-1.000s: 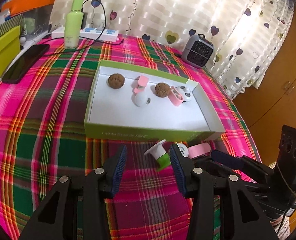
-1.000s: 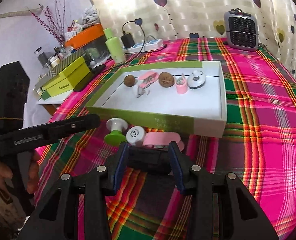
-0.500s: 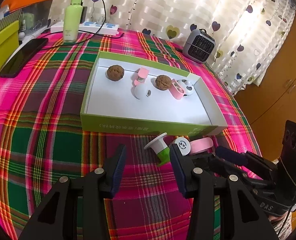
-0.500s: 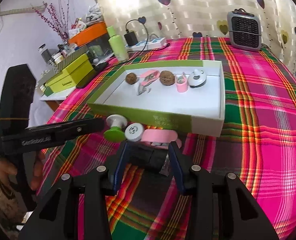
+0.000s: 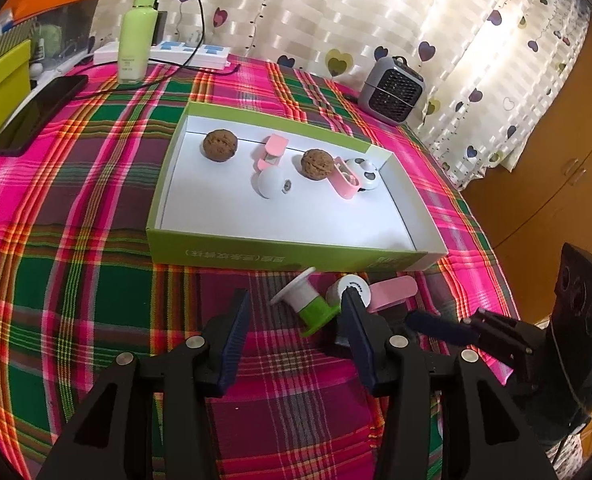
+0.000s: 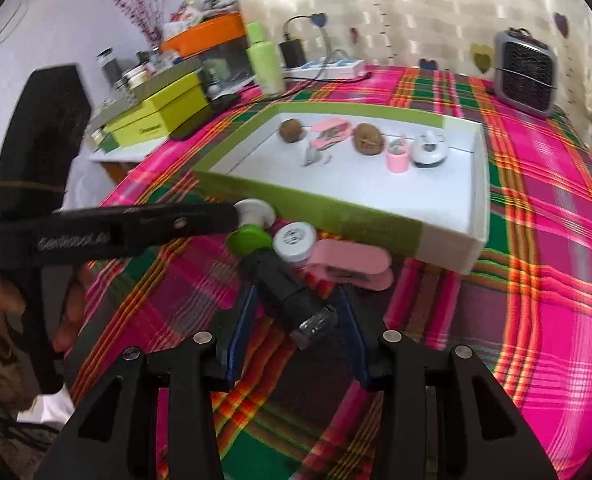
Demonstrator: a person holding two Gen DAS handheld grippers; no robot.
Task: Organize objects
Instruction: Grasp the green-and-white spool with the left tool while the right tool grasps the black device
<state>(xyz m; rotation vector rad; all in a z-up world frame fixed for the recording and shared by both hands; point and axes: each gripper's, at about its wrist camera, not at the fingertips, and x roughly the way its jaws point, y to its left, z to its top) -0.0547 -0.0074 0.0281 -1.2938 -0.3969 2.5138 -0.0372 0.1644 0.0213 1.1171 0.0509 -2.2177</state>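
Green-and-white spool (image 5: pixel 310 304), white round cap (image 5: pixel 352 289), pink clip (image 5: pixel 392 293) and black tube (image 6: pixel 291 300) lie before the open box (image 5: pixel 287 250).

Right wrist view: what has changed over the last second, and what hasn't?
The black object between the right gripper pads has swung from lying crosswise to pointing diagonally toward the white cap. The left gripper jaws are opening, nothing clamped. The green-and-white stopper, pink clip and everything in the green tray stayed put.

hand-held gripper (image 5: pixel 293 326) | black frame, silver screws, blue pads (white lettering on one arm)
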